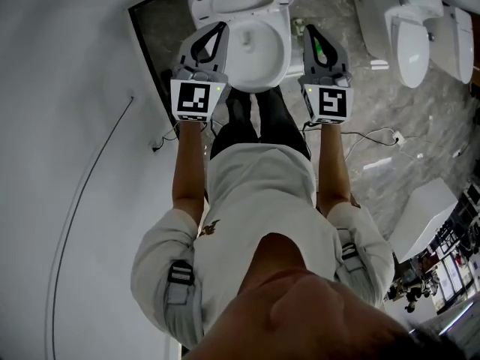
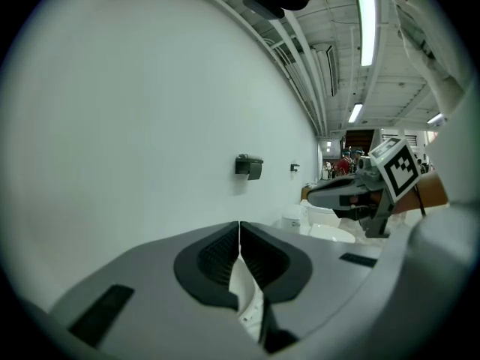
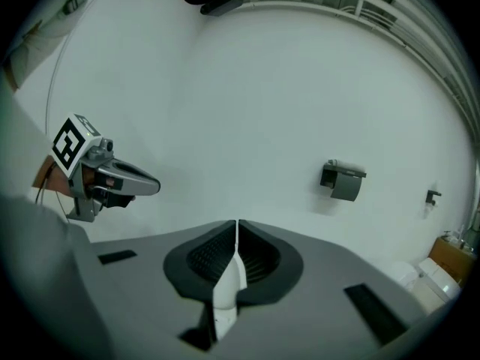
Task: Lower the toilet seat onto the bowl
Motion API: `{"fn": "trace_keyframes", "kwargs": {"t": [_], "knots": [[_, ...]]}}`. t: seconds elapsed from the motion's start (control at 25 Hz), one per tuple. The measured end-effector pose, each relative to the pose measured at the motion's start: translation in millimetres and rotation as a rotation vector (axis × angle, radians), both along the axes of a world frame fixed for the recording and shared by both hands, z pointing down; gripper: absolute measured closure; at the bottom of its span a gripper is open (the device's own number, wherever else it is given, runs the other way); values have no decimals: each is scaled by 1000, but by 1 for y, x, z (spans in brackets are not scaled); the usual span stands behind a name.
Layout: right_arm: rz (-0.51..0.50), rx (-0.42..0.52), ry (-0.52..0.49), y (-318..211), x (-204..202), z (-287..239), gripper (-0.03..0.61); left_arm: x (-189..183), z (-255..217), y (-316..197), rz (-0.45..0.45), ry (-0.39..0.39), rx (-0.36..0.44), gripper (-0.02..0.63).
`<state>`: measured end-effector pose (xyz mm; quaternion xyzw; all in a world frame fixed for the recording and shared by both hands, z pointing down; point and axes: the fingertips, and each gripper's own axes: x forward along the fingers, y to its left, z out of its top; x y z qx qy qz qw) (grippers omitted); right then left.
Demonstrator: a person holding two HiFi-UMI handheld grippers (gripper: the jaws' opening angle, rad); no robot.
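I fear my shut, empty left claw (image 1: 220,27) and right claw (image 1: 310,30) could slam the twelve-o'clock toilet seat (image 1: 200,1) onto the bowl (image 1: 283,47).

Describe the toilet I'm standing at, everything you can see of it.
The toilet is white and glossy, ceramic by its look. Its oval bowl lies open, and what looks like the seat ring stands raised behind it. It sits on grey marbled floor beside a white wall. The left gripper and right gripper, both shut, flank the bowl; contact cannot be told.
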<state>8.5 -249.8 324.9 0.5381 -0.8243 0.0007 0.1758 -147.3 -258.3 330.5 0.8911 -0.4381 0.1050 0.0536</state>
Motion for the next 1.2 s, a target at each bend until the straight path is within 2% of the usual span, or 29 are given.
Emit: {"fn": "trace_keyframes", "kwargs": {"t": [0.16, 0.36, 0.6, 0.72, 0.8, 1.2], "knots": [[-53, -18, -8, -21, -11, 18, 557, 2, 9, -21, -14, -7, 1, 591], [-123, 9, -63, -49, -26, 27, 555, 4, 27, -40, -20, -7, -1, 591], [-183, 7, -57, -79, -27, 48, 549, 10, 49, -63, -17, -27, -15, 589], [-206, -10, -30, -91, -25, 64, 501, 17, 61, -73, -3, -48, -19, 589], [-216, -23, -14, -99, -25, 73, 495, 21, 70, -80, 2, -54, -30, 589], [-296, -67, 20, -130, -49, 108, 465, 17, 102, -114, -6, -60, -62, 589]]}}
